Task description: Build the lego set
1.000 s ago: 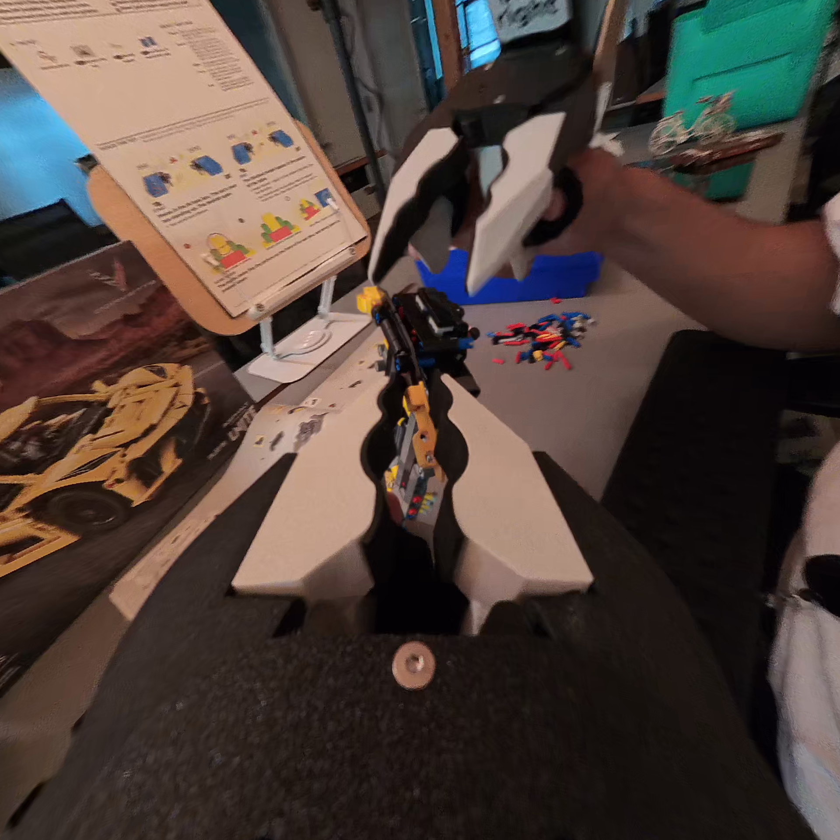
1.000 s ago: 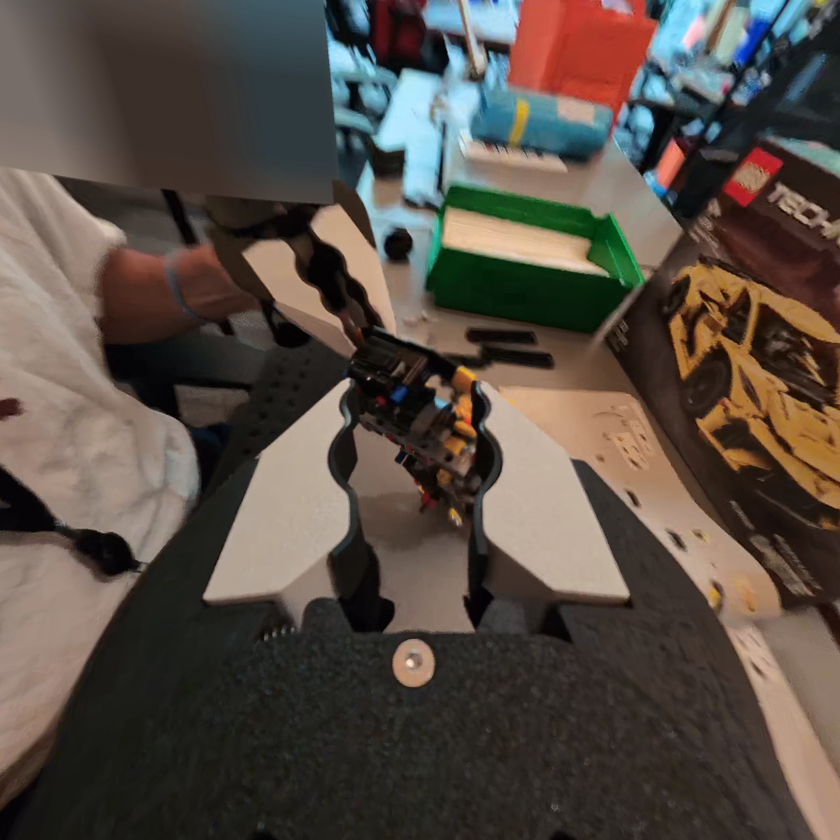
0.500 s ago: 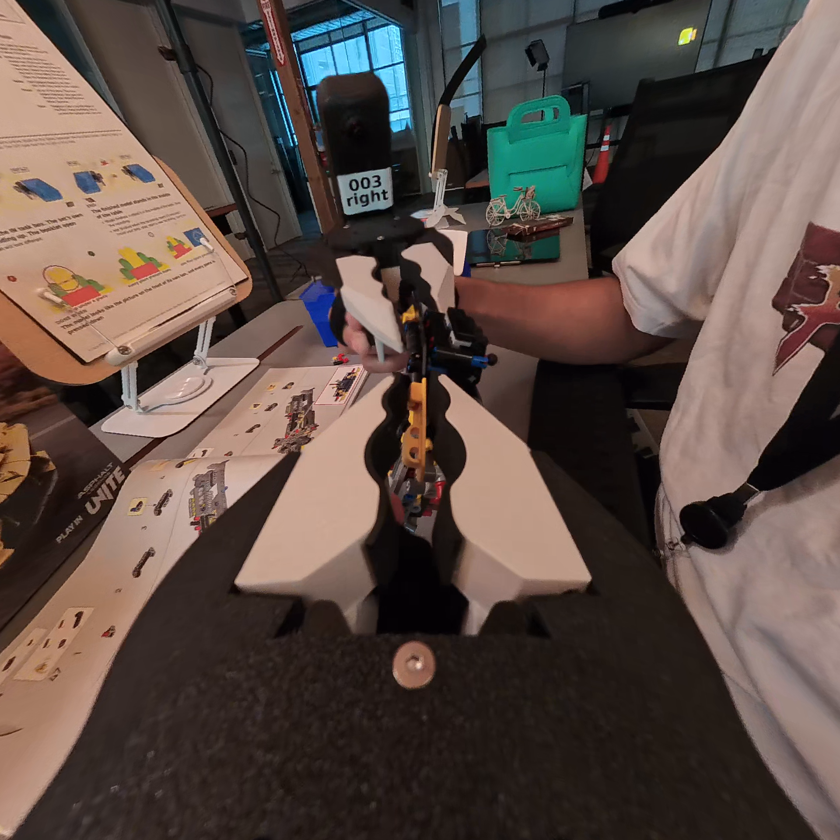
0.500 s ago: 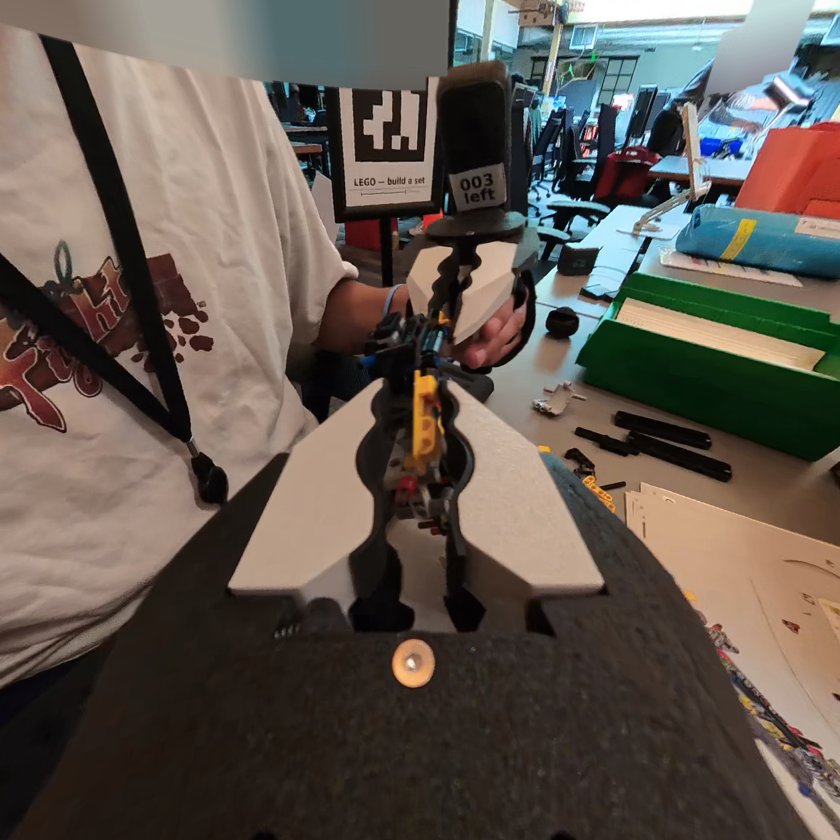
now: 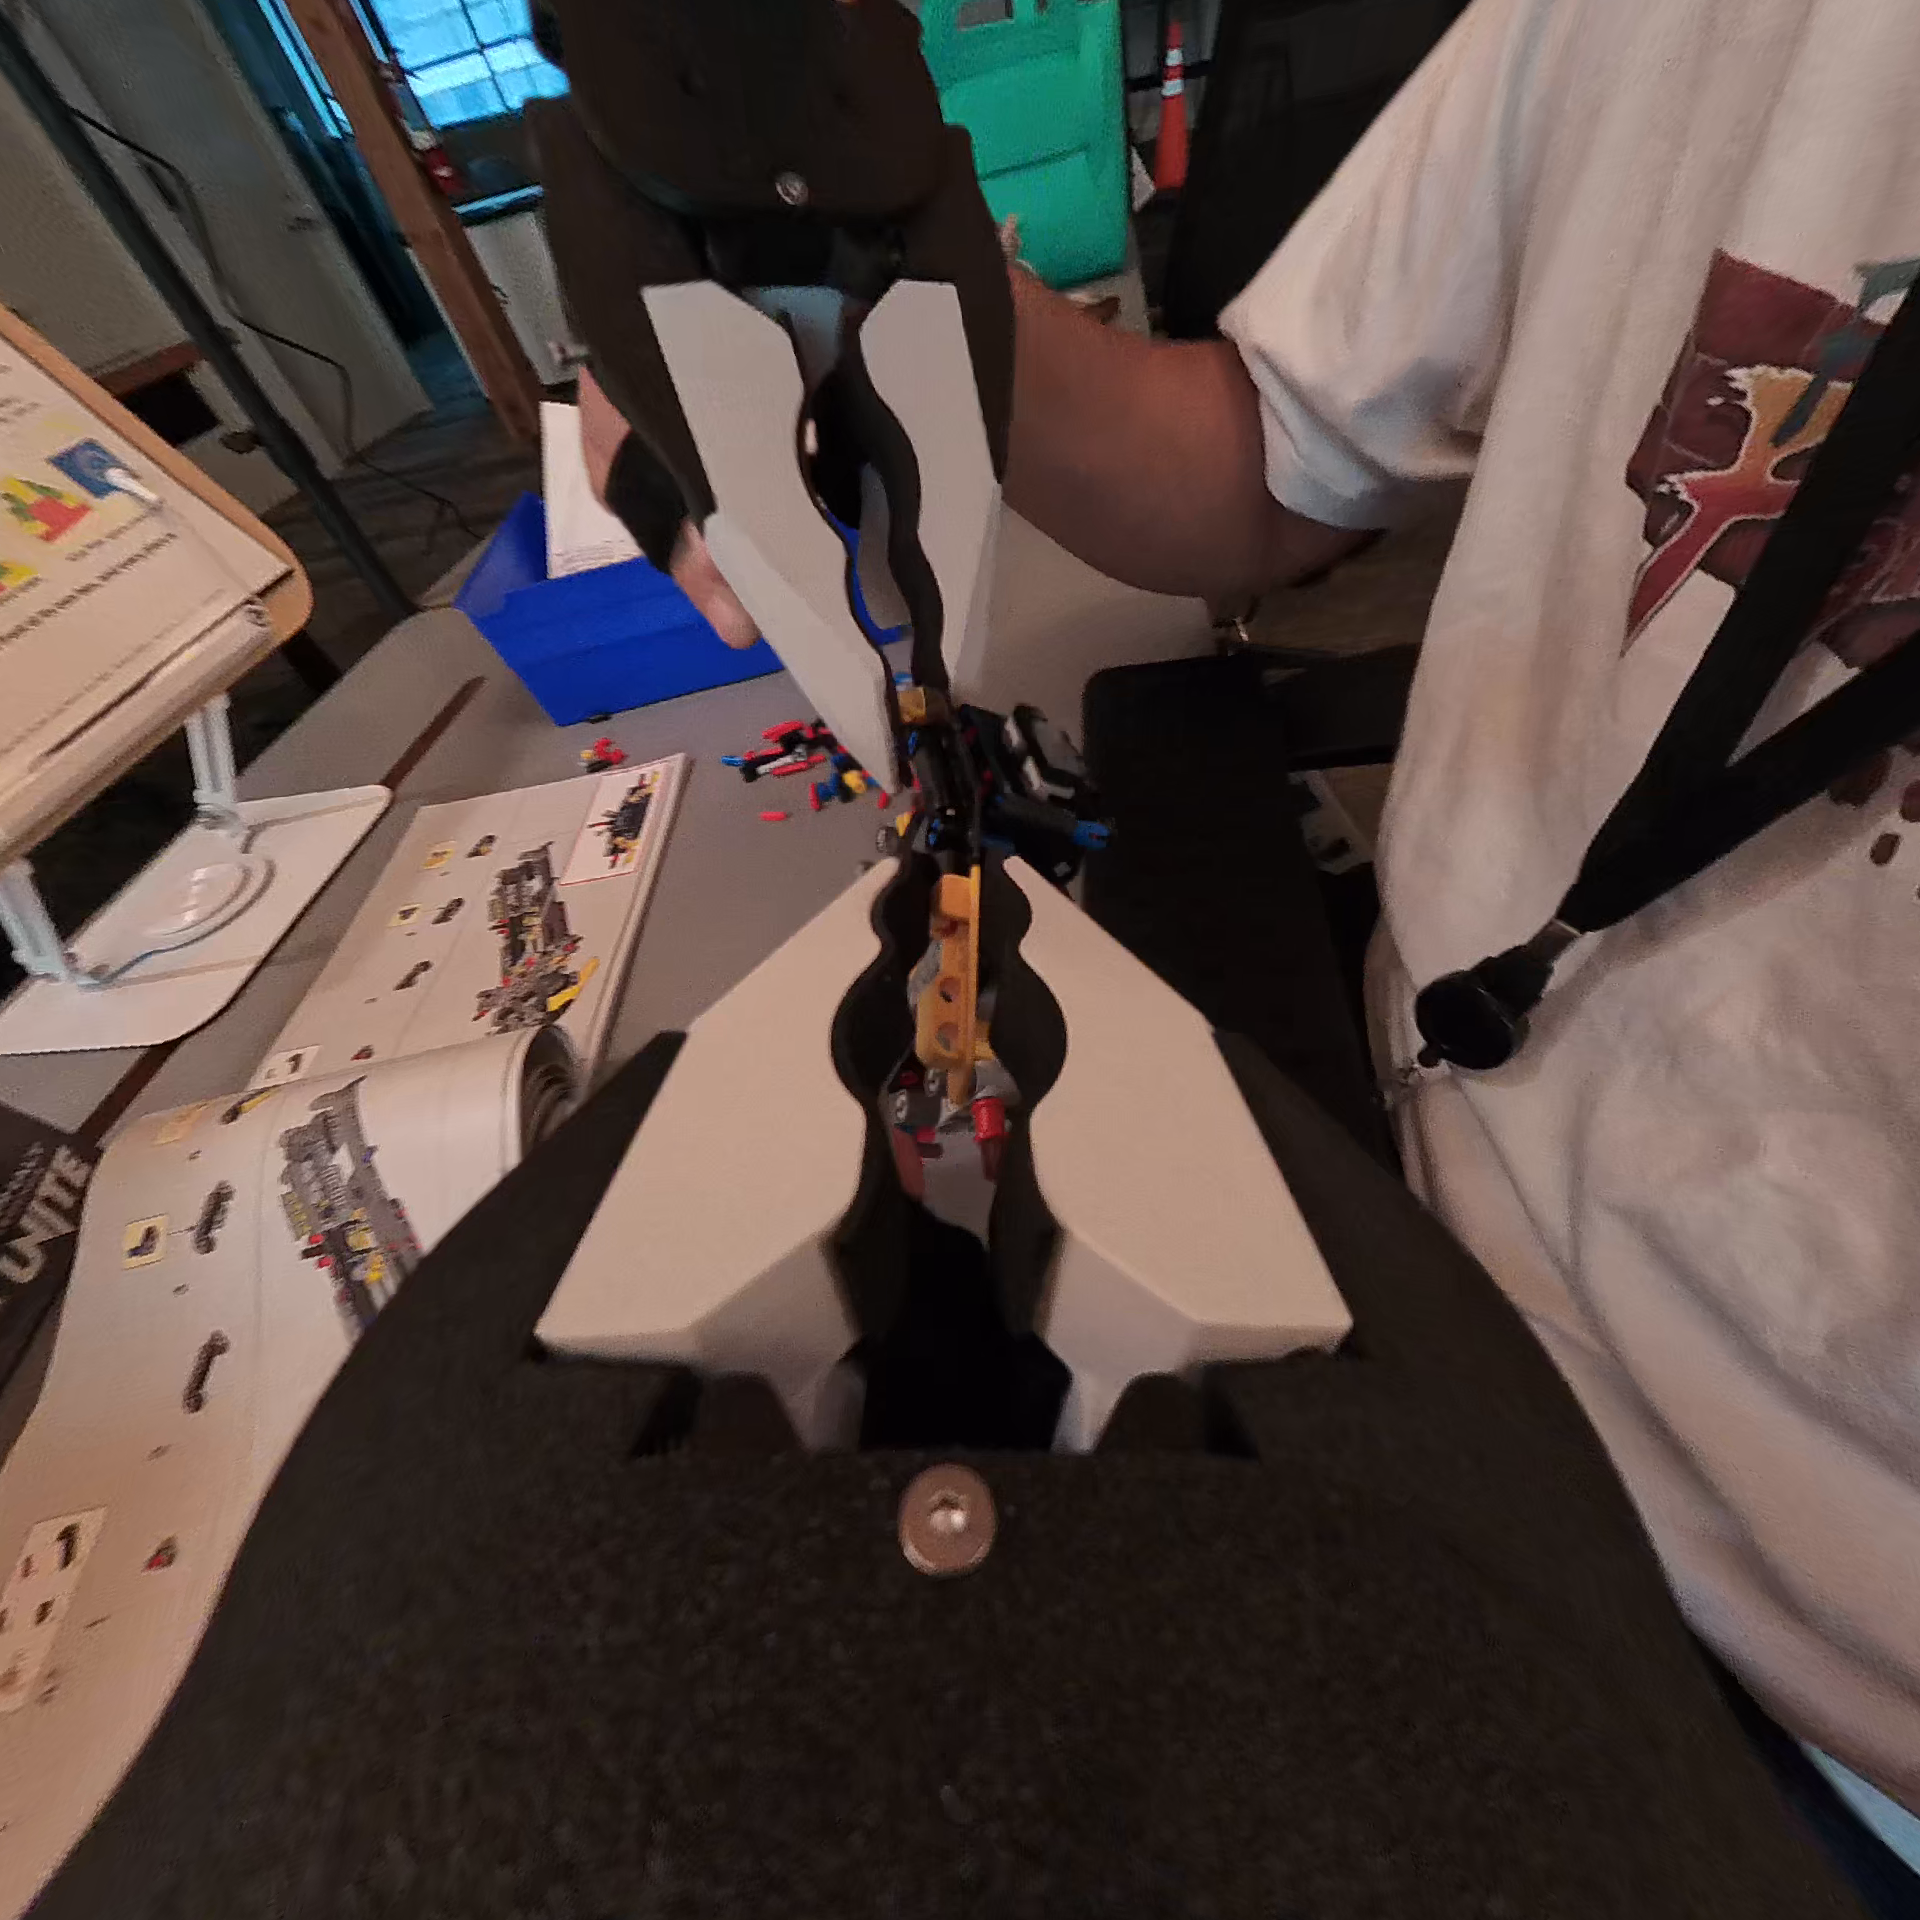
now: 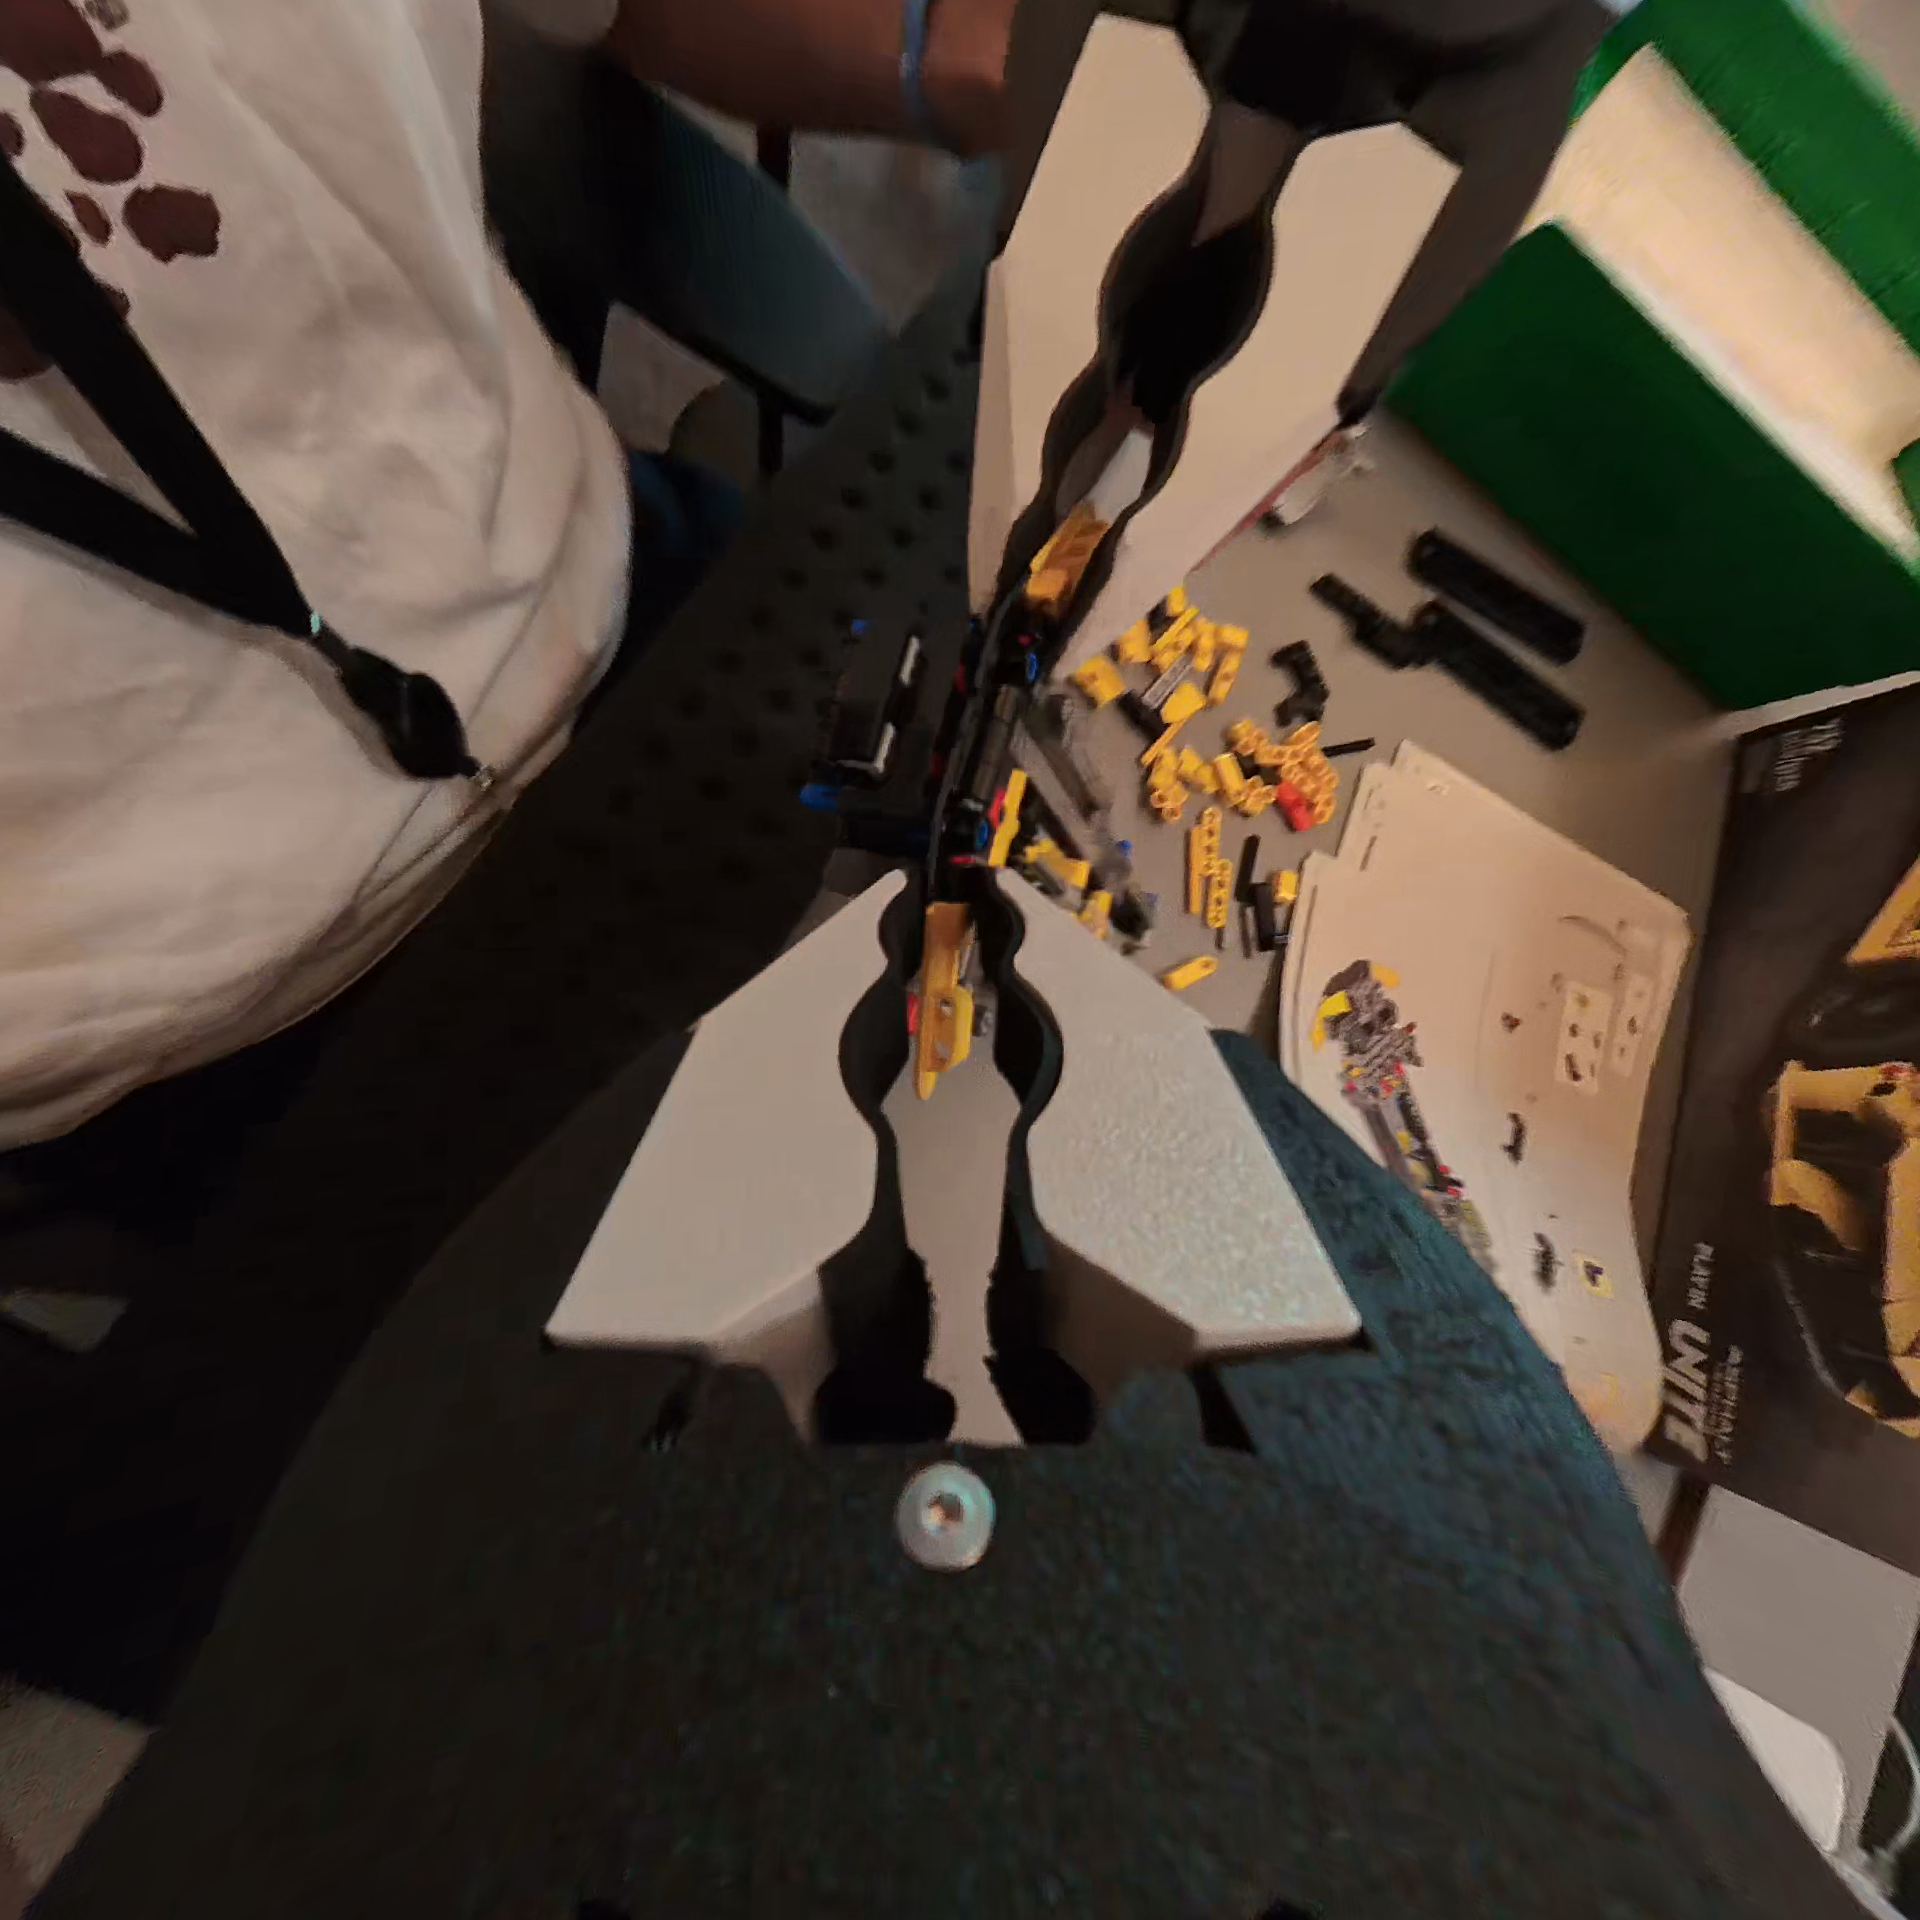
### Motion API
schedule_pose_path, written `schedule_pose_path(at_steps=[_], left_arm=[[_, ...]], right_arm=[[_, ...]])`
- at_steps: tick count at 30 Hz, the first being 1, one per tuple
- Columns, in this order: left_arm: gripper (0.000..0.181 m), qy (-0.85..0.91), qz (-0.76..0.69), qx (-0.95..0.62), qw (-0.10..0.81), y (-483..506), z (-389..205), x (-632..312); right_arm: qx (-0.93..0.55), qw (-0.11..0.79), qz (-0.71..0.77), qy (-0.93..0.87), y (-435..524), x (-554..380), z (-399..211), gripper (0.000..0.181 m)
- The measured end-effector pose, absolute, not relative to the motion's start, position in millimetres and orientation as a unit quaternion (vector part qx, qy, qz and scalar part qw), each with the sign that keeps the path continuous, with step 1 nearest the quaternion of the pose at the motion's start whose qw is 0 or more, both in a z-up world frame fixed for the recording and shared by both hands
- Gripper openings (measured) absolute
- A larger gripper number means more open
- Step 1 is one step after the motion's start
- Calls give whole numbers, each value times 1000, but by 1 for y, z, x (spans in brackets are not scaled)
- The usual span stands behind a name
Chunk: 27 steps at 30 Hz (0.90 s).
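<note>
Blue bin [image 5: 613, 634] with white sheet [image 5: 582, 499]

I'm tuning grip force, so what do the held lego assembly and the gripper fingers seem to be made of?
Lego assembly: hard moulded plastic, by its crisp edges, pin holes and slight gloss. Left gripper fingers: rigid matte off-white shells, probably plastic, faintly grainy; their wavy black inner liners look like rubber or foam, unclear which.

Black foam-clad tongs [image 5: 948, 883], white wavy-edged fingers [image 5: 727, 1164], silver screw [image 5: 947, 1520]
</note>
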<state>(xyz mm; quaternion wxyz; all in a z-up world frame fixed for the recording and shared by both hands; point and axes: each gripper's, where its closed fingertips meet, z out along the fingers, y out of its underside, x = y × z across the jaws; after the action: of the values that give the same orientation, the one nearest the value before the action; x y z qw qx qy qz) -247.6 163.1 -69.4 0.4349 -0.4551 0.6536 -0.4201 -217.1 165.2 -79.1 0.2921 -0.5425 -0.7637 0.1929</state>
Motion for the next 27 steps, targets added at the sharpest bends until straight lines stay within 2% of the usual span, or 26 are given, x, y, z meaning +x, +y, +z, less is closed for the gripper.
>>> schedule_pose_path(at_steps=[4, 7, 9, 12, 15, 19, 20, 22, 24, 27], left_arm=[[7, 657, -429, -459, 416, 152, -80, -244], [8, 640, -434, -471, 424, 148, -87, -245], [8, 628, -421, -483, 442, 152, -90, -249], [8, 596, -433, -490, 466, 155, -83, -256], [8, 595, -436, -488, 467, 153, -83, -257], [8, 600, -438, -484, 462, 153, -86, -253], [8, 596, -445, -483, 461, 154, -86, -253], [8, 590, -455, -483, 460, 156, -86, -252], [9, 595, -452, -486, 453, 157, -92, -252], [9, 612, -428, -493, 446, 156, -105, -249]], right_arm=[[-572, 205, 254, -752, 150, -212, -94, 10], [-582, 197, 286, -736, 147, -214, -99, 10], [-584, 250, 241, -734, 154, -219, -99, 10], [-567, 379, 131, -719, 167, -226, -86, 8], [-540, 459, 0, -706, 173, -226, -81, 20], [-555, 453, -63, -695, 179, -222, -83, 27], [-559, 447, -58, -696, 179, -221, -84, 26], [-553, 431, -52, -711, 176, -222, -91, 8], [-530, 428, -79, -728, 177, -222, -99, 6], [-558, 372, -56, -740, 175, -218, -118, 6]])
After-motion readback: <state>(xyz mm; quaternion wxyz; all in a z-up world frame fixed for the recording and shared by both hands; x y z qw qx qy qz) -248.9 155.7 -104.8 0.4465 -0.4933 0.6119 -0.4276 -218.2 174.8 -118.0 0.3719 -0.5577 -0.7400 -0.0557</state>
